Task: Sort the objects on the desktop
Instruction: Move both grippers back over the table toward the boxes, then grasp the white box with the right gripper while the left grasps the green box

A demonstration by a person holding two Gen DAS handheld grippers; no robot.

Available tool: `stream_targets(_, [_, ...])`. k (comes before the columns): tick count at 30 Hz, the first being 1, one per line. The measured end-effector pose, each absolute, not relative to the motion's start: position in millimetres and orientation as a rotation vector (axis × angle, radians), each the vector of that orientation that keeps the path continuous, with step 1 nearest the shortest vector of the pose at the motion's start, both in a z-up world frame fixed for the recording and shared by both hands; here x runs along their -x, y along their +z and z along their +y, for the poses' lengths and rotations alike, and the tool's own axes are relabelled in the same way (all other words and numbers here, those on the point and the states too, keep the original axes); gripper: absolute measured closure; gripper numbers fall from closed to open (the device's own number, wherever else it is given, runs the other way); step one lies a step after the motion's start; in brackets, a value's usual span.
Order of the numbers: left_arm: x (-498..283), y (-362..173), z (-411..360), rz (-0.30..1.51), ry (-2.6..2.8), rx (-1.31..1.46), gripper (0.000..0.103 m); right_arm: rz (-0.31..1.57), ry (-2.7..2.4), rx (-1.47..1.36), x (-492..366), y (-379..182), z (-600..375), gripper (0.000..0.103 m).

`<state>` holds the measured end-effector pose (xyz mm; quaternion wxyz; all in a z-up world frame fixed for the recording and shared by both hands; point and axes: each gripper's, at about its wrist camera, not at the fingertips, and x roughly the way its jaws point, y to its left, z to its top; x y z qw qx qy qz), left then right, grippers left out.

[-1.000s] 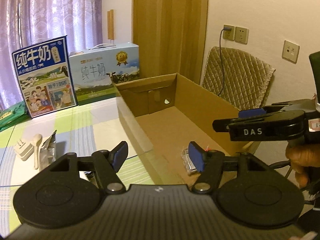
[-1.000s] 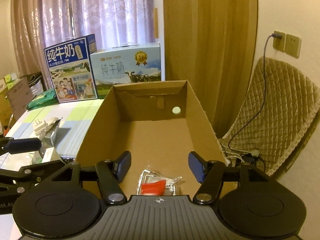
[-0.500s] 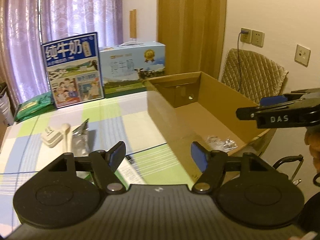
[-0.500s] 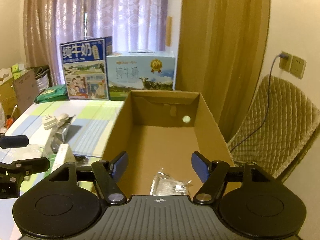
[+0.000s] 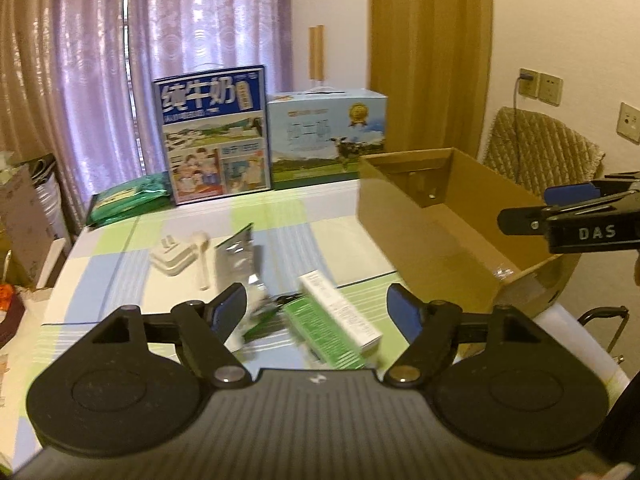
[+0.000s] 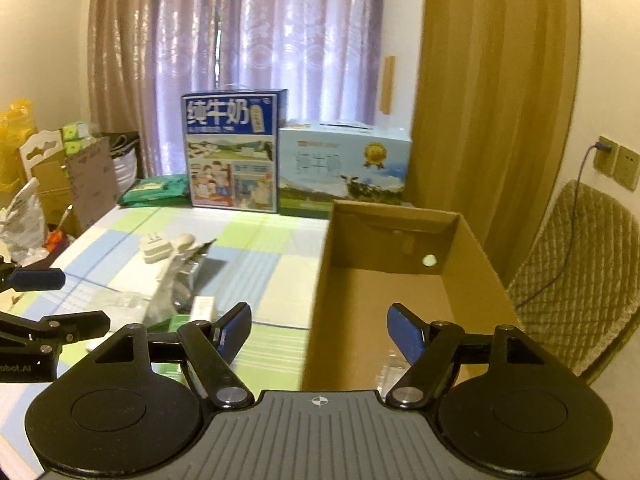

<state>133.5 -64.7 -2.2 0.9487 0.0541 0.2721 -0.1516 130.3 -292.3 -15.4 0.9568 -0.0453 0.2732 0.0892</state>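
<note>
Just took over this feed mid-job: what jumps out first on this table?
The big open cardboard box at the table's right edge dominates, nearly empty apart from a clear packet near its front. Two milk cartons stand upright at the back by the curtain. Small items, a green-and-white box, foil pouch and white plug, lie loose before the left gripper, its jaws open.

Left tool [image 5: 316, 306]: jaws spread wide, blue fingertips [image 5: 230, 308] well apart, nothing between them. Held level, pointing forward. In the right wrist view it enters from the left edge, one blue pad above the black lower finger, gap between them.

Right tool [image 6: 319, 326]: jaws equally wide, blue pads [image 6: 404, 330] apart, empty. In the left wrist view it enters from the right edge, seen side-on. A sliver of hand [image 5: 637, 266] shows beneath it.
</note>
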Motion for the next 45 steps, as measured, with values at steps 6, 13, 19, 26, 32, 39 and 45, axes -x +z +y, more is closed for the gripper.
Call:
stream_targets(6, [-128,-17,-26,0.581,-0.243,-0.129,0.025,0.55,0.249,0.069,-120,-23,-266,0.028])
stream_targets(13, [-133,-41,14,0.631,-0.193,-0.141,0.025,0.617,0.321,0.09,-116,-66,-232,0.027])
stream_targets(19, [-142,-65,24,0.665,-0.211,-0.14,0.025,0.654,0.334,0.097,-122,-101,-219,0.027])
stream_targets(26, [-157,-99,13,0.713,-0.26,-0.129,0.025,0.659,0.344,0.092,-148,-123,-215,0.034])
stream_targets(32, [-170,-112,4,0.722,-0.299,-0.101,0.025,0.665,0.36,0.102,-176,-139,-211,0.051])
stream_targets(39, [-173,-119,-7,0.725,-0.351,-0.074,0.025,0.672,0.363,0.088,-190,-150,-219,0.068])
stream_targets(45, [-173,-123,-21,0.71,-0.389,-0.06,0.024,0.721,0.387,0.042,-193,-163,-227,0.079])
